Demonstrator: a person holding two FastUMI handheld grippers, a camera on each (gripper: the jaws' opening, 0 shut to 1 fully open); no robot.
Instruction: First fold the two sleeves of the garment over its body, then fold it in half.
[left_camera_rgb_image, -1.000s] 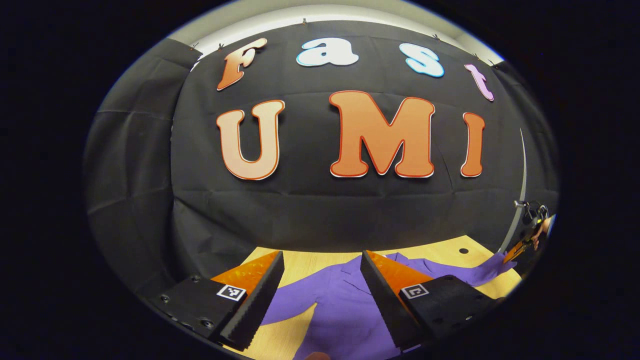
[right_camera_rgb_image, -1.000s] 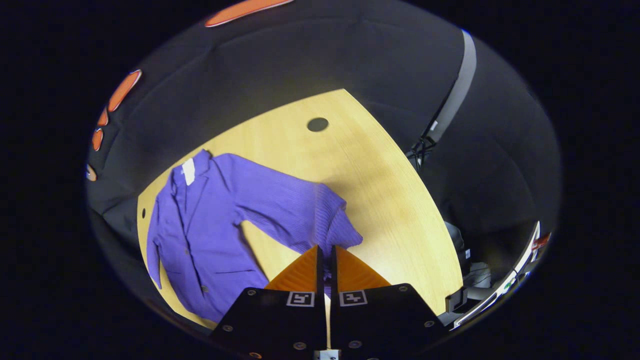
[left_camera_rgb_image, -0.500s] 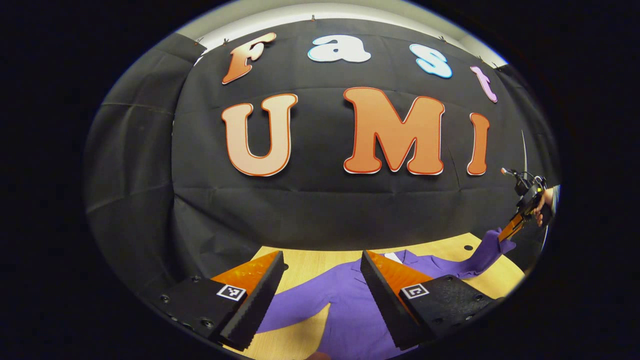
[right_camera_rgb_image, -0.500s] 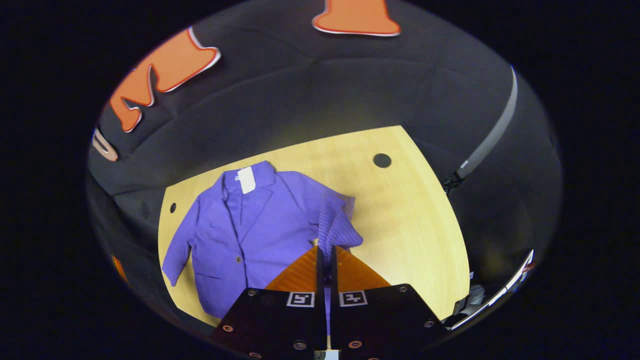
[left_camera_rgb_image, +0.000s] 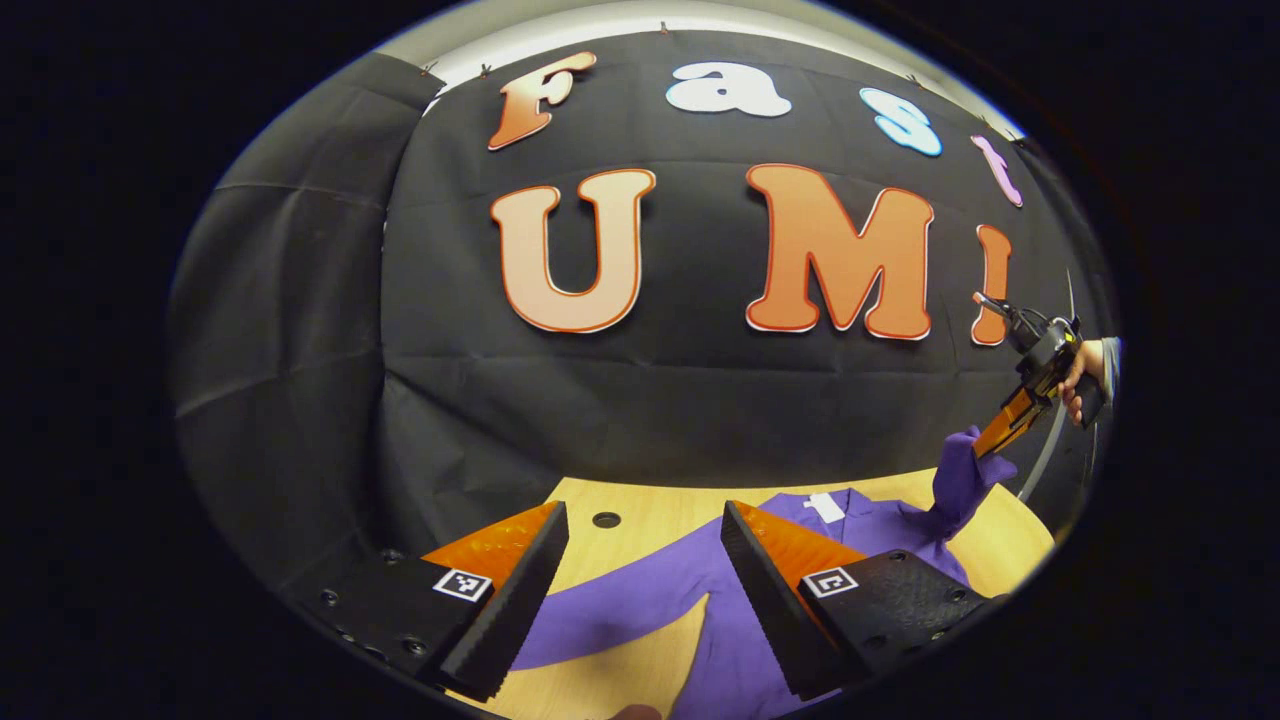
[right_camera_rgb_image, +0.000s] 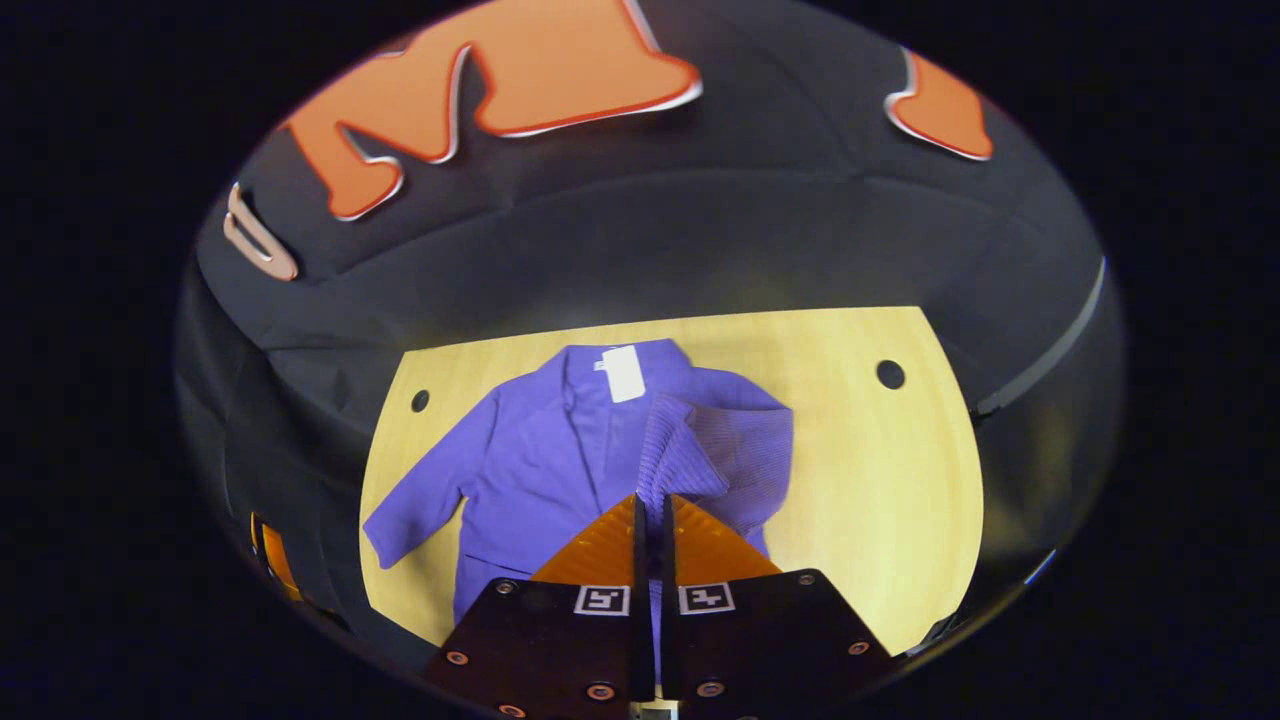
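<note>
In the left gripper view, the left gripper hangs with fingers apart above the purple jacket spread on the table. In the right gripper view, the right gripper is clamped on the cuff of the right sleeve, lifted over the body. The soft, light cloth will likely drape and slip, so cuffs and hems look like the surest holds.

A purple jacket lies face up on the worktop, collar away, one sleeve lifted over its body, the other sleeve spread flat.
</note>
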